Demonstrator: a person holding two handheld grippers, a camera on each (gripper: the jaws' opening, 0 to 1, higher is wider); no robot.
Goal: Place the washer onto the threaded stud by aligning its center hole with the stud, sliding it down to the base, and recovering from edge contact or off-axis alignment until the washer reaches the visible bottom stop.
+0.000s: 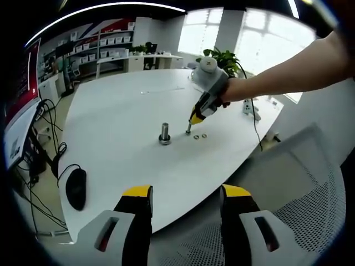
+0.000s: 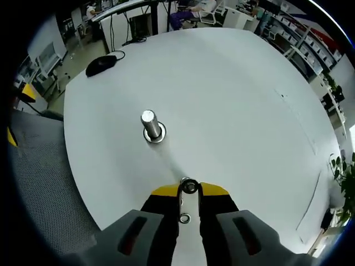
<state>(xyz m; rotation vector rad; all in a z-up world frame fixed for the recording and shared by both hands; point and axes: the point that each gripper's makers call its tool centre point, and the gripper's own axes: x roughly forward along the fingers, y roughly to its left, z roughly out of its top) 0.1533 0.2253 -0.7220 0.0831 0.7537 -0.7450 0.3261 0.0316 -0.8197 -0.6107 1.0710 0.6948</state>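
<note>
We hold the right gripper (image 2: 189,187) nearly closed on a washer (image 2: 189,186) at lower centre, edge-gripped to keep its hole free for the threaded stud (image 2: 150,125) up-left, while the left gripper (image 1: 186,204) waits wide open and empty at the table (image 1: 116,119) edge

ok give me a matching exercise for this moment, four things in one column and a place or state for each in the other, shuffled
1. threaded stud
2. mouse
3. left gripper
4. right gripper

a. fingers open, by the mesh chair
b. closed on a washer low at the table
c. black, near the table edge
d. standing upright mid-table

Pairs: 1-d, 2-c, 3-a, 4-b
</note>
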